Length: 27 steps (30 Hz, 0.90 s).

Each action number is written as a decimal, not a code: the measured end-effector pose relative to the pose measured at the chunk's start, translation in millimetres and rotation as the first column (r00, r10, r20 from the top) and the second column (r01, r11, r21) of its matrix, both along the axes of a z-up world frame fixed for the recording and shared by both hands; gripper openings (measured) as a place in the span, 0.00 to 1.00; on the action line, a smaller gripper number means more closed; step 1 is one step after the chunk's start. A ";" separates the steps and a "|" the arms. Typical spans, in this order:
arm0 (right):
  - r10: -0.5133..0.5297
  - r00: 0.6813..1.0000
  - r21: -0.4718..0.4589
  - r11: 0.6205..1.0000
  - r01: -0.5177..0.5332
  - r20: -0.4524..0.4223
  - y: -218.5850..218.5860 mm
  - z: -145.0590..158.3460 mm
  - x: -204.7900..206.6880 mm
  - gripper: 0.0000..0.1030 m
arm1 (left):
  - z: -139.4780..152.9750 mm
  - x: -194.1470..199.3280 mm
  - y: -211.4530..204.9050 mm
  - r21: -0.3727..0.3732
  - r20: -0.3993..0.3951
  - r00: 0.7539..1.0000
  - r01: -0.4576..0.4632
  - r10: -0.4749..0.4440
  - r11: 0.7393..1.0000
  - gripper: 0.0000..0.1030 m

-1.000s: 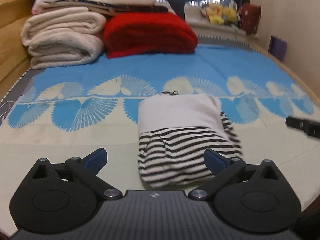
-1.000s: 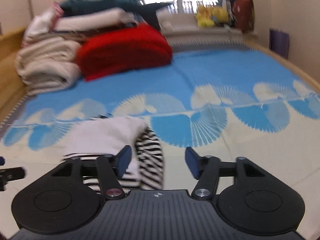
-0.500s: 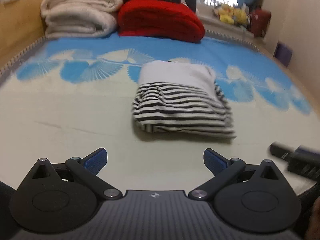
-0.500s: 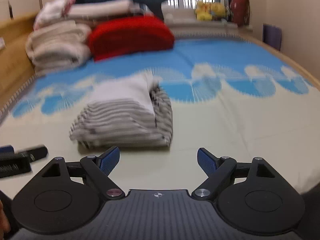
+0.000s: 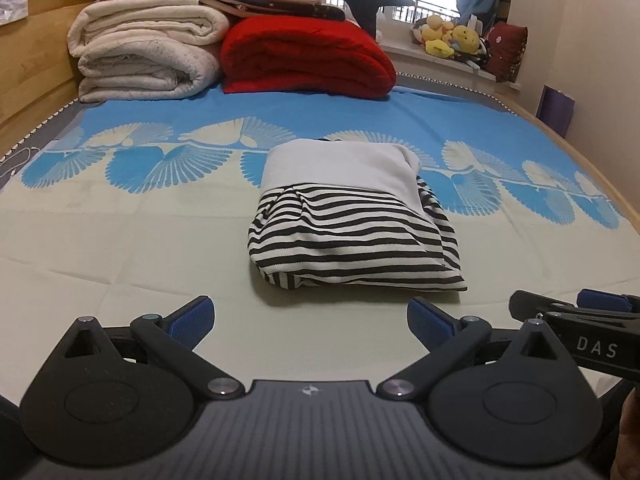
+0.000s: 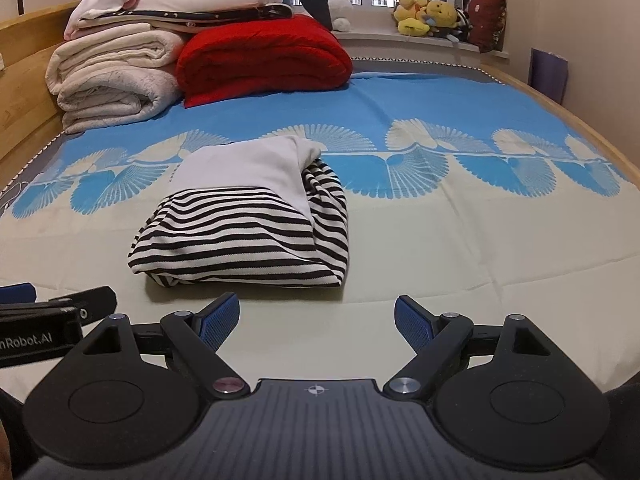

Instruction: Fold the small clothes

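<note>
Over on the left, against the wooden headboard (image 5: pixel 28 68), cream blankets (image 5: pixel 144 56) sit rolled and stacked, with folded linens on top, and a red blanket (image 5: pixel 304 60) lies just beside them on the bed (image 5: pixel 120 248). The bedspread runs blue at the far end with pale fan shapes, then plain cream up close.

Now the left gripper (image 5: pixel 310 320): its blue fingers (image 5: pixel 192 318) stand wide apart with nothing between them, hovering over bare cream sheet just short of the garment. And there it is, mid-bed: the folded striped top (image 5: pixel 352 236), black-and-white stripes toward us, a plain white panel folded over its far half, lying flat as a tidy packet across the line where blue meets cream. Nothing touches it.

Moving right, the right gripper (image 6: pixel 316 320) is beside the left one, its fingers (image 6: pixel 414 322) having just spread wide, empty too, with the striped top ahead of them and a little to the left. Far right, on the window ledge, yellow plush toys (image 6: pixel 424 14) huddle next to a dark red cushion (image 6: pixel 486 20).
</note>
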State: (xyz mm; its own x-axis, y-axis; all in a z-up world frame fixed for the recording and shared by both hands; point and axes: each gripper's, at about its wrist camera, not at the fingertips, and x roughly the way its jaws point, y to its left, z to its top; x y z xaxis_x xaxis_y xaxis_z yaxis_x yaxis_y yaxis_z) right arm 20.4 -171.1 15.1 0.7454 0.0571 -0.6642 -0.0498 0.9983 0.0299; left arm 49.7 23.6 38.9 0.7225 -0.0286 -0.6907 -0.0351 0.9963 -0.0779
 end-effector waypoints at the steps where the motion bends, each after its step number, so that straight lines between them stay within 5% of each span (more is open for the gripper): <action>1: 0.002 1.000 -0.002 1.000 -0.002 0.002 1.4 0.0 0.6 0.83 | -0.9 0.6 0.3 -0.004 -0.002 1.000 0.000 0.000 1.000 1.00; 27: 0.025 1.000 -0.020 0.999 -0.025 -0.002 10.4 -2.0 4.3 0.83 | -5.4 3.9 2.5 -0.012 0.004 1.000 0.030 -0.030 0.999 1.00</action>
State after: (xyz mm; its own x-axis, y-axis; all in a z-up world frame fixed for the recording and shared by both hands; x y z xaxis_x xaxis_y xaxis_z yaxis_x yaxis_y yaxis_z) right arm 24.7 -160.7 13.1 0.7428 0.0628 -0.6666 -0.0750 0.9971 0.0104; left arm 53.6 26.1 33.5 0.7237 -0.0587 -0.6876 -0.0046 0.9959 -0.0898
